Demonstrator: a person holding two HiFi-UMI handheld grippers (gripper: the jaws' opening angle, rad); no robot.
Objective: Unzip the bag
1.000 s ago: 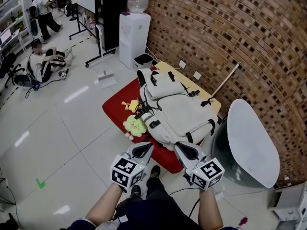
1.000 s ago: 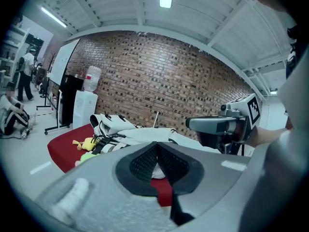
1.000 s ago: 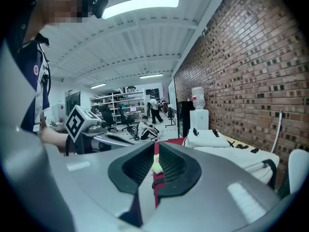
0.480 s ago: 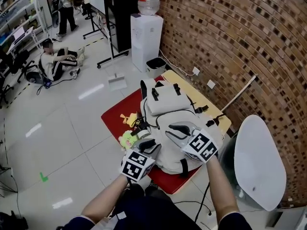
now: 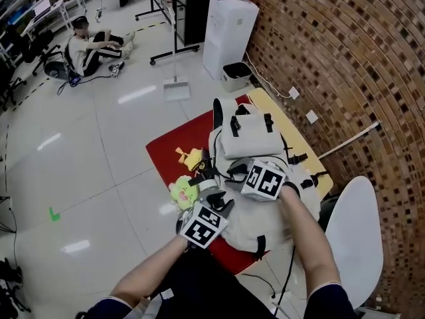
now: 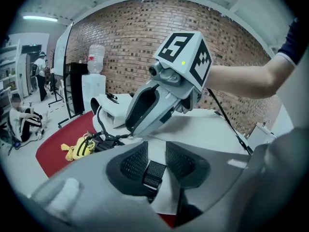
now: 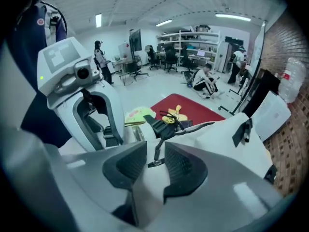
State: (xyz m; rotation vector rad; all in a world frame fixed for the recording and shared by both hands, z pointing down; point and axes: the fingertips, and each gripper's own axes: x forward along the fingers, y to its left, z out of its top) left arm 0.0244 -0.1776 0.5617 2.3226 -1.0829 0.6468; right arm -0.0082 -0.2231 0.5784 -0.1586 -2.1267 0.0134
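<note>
Two faults were judged possible at the bag [image 5: 255, 138], laid along the right-hand edge of the red mat [image 5: 176, 148]: with jaws just opened wide and nothing clamped, the strap [image 6: 154, 173] inside the left gripper [image 6: 157, 144] and the zipper pull [image 7: 156, 159] inside the right gripper [image 7: 155, 146] could be missed on closing.

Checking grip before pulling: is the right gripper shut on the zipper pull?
Open. The right gripper has just been opening; its jaws stand apart, zipper pull between them, ungripped.

Lab-style workspace: equipment shelves [image 7: 190, 38], office chairs [image 7: 169, 57], water dispenser [image 5: 229, 35], brick wall [image 5: 332, 58].
</note>
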